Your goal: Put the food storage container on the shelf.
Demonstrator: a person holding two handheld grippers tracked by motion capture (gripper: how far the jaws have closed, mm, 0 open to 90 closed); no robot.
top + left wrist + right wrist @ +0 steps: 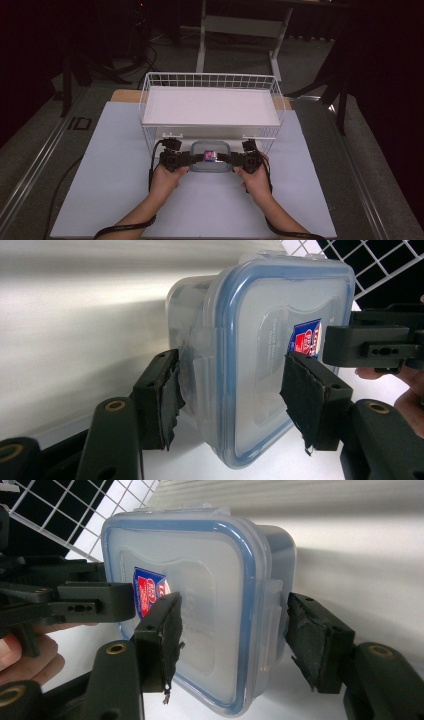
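I've got one clear plastic container (210, 156) with a blue-rimmed lid and a red-and-blue label, sitting at the front foot of the single white wire rack (210, 111). My left gripper (186, 159) is clamped on its left end, one pad on the lid and one on the base; my right gripper (235, 159) pinches the right end the same way. Underneath is a pale sheet (120, 170) on the table, with a dark room and a grey floor beyond.

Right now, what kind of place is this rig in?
Probably a lab or recording studio, not a home: a white mat-covered table under focused light, dark surroundings, trailing cables on the floor, and a metal stand frame behind.
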